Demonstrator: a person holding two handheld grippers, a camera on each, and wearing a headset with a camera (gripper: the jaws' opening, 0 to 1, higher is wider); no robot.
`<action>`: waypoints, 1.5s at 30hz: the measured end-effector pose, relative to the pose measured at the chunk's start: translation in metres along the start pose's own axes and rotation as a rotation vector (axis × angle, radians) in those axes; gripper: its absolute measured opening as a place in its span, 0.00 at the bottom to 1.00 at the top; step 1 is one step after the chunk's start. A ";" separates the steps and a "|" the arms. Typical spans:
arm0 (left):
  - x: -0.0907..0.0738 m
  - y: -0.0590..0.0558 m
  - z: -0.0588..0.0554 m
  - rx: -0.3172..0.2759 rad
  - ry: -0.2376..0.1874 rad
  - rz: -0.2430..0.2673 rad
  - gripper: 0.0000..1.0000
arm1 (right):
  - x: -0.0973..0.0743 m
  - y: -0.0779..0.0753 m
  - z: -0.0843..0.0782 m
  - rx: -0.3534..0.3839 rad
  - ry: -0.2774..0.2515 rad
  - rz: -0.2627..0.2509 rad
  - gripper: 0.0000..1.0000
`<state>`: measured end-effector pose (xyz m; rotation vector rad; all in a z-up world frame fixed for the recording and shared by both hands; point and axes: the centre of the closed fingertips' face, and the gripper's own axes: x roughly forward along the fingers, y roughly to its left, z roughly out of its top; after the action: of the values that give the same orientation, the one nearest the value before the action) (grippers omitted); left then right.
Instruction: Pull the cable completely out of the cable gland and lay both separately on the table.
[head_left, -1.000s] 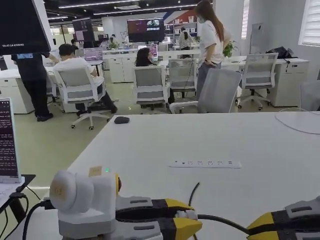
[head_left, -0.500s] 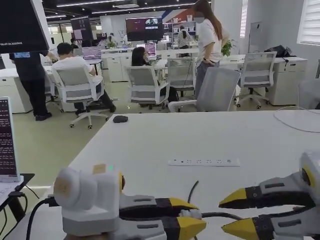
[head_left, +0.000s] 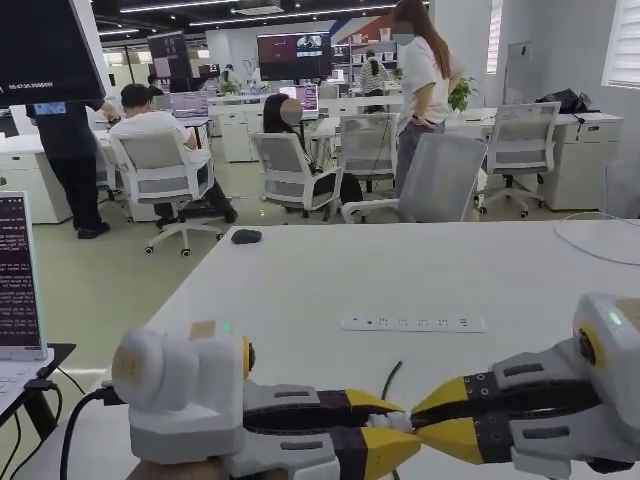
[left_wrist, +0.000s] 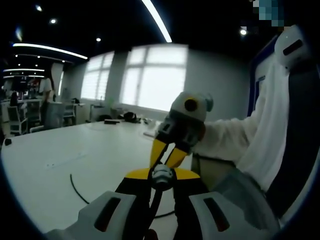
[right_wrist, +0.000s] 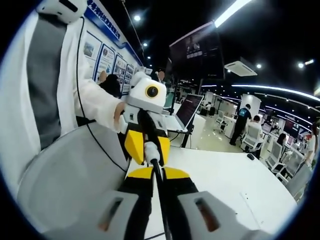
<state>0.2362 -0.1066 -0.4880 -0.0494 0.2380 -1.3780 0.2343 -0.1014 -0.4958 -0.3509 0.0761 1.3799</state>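
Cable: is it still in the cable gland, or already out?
Still in. In the right gripper view the black cable runs straight into the white cable gland, which the left gripper holds.

Both grippers are held low and near the person, pointing at each other tip to tip. The left gripper (head_left: 397, 427) comes in from the left, lying about level, and its yellow jaw tips are closed on the white cable gland (head_left: 383, 422). The right gripper (head_left: 420, 420) comes in from the right, tilted slightly upward toward its rear. Its jaws meet at the tips, just beside the left ones, and clamp the cable (right_wrist: 159, 186). In the gripper views a white sleeve (left_wrist: 225, 137) reaches behind each gripper. A hand (head_left: 170, 468) holds the left gripper from below.
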 end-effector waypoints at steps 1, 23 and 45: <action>0.000 0.000 0.000 0.000 -0.001 0.001 0.17 | 0.000 0.000 0.000 0.001 -0.001 -0.002 0.04; -0.013 0.009 -0.003 0.022 0.023 0.052 0.17 | -0.020 -0.007 -0.005 0.018 0.001 -0.053 0.03; -0.021 0.019 0.002 0.009 -0.005 0.094 0.17 | -0.051 -0.012 -0.035 0.091 0.036 -0.123 0.03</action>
<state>0.2517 -0.0830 -0.4868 -0.0330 0.2273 -1.2848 0.2408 -0.1616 -0.5132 -0.2994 0.1448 1.2439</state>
